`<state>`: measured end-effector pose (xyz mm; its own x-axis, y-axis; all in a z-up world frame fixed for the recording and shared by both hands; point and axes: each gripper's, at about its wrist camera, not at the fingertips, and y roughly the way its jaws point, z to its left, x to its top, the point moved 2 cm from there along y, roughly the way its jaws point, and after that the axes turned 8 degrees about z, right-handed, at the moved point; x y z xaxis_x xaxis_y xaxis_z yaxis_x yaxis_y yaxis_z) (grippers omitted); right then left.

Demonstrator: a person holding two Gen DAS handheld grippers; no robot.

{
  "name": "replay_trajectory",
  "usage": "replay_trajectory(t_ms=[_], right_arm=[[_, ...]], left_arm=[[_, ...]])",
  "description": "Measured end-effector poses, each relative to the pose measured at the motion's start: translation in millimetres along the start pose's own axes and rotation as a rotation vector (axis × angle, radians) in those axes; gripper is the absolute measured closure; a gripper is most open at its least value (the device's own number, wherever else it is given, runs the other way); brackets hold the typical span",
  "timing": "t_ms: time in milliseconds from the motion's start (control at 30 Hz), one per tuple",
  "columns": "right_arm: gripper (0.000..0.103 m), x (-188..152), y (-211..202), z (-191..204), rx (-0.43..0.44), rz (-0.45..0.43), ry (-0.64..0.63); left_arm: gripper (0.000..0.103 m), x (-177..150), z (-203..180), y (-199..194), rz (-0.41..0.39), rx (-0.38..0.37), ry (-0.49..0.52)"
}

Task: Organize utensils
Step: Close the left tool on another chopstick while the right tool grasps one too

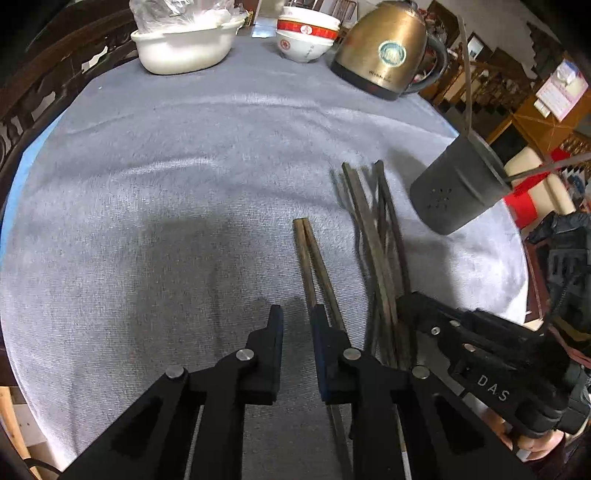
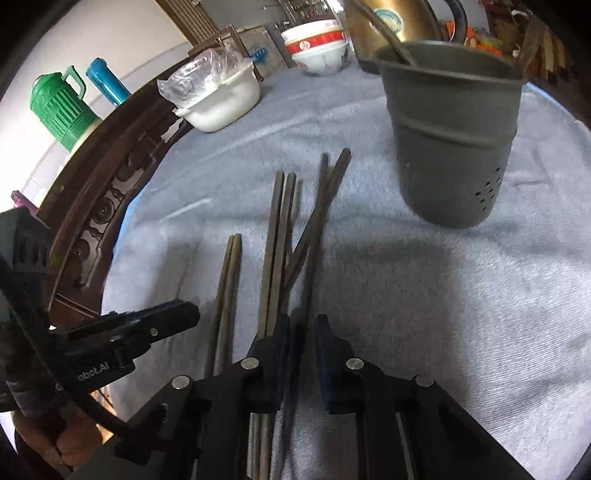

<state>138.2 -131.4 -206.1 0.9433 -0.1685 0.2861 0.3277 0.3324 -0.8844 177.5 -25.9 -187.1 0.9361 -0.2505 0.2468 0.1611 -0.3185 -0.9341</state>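
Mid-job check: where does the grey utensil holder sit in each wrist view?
Left wrist view: the grey utensil holder is at right of centre, tilted by the lens, beyond the loose chopsticks.
Right wrist view: the holder is upper right, upright.
Shared landmark: the red-banded bowl at the table's far edge.

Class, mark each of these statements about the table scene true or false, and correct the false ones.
1. The grey utensil holder stands upright on the cloth. True.
2. All the chopsticks are already in the holder. False: several lie on the grey cloth.
3. A red-and-white bowl sits next to the kettle. True.
4. The kettle is bright green. False: it is golden with a dark base.
5. The white tub holds a clear plastic bag. True.
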Motion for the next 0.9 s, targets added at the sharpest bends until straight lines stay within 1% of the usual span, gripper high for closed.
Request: replay_trajectory(t_ms=[33,67,233,367,400,467,500,567,633,700,733,800,867,900], right_arm=[[0.089,0.0,0.2,-0.4,-0.016,-0.003,-0.006],[0.093,-0.9,0.5,-0.9,-0.026,0.001,-0.011],[0.094,-7.4,-9.1,-16.2,-0.037,0.012,0.022],[0.095,-18.6,-19.6,-29.1,-0.037,0.038,0.048],[0.095,-23.0,-23.1,-32.4,-0.031,0.042,0.058],[0.095,-29.9,-26.7,-37.5,-0.013,0.047,0.079],[0.095,-33.7,-28.5,-39.8,-0.003,0.051,0.090],[0.095,-38.1,-28.1,-40.2,0.007,0.052,0.104],[0.095,-40.7,-28.4,-39.1,-0.002,0.050,0.104],[0.095,-40.7,-28.5,-37.8,-0.015,0.051,0.104],[0.095,-39.6,-27.5,-36.2,-0.018,0.053,0.102],[0.095,-39.5,-27.4,-36.5,-0.015,0.054,0.106],[0.095,-38.4,-26.1,-37.5,-0.004,0.054,0.114],[0.095,-38.5,-26.0,-38.0,0.000,0.054,0.116]], left_arm=[[0.088,-0.2,0.8,2.4,0.011,0.002,-0.005],[0.088,0.0,2.0,5.8,0.023,0.007,-0.012],[0.088,3.9,3.3,11.2,0.037,0.004,-0.026],[0.088,14.2,3.1,17.3,0.045,0.002,-0.036],[0.086,16.1,2.9,18.1,0.048,-0.002,-0.040],[0.078,16.2,2.6,17.6,0.048,-0.018,-0.042],[0.077,17.0,1.3,18.5,0.047,-0.018,-0.041],[0.076,18.8,-3.7,20.4,0.043,0.005,-0.026],[0.076,21.3,-7.7,22.5,0.038,0.032,-0.010],[0.076,24.0,-8.4,24.0,0.036,0.040,-0.004],[0.076,25.3,-7.9,25.0,0.038,0.042,-0.005],[0.081,26.9,-5.3,26.0,0.042,0.041,-0.002],[0.090,27.9,-2.2,26.3,0.047,0.046,0.002],[0.091,29.3,-0.6,27.2,0.052,0.051,0.007]])
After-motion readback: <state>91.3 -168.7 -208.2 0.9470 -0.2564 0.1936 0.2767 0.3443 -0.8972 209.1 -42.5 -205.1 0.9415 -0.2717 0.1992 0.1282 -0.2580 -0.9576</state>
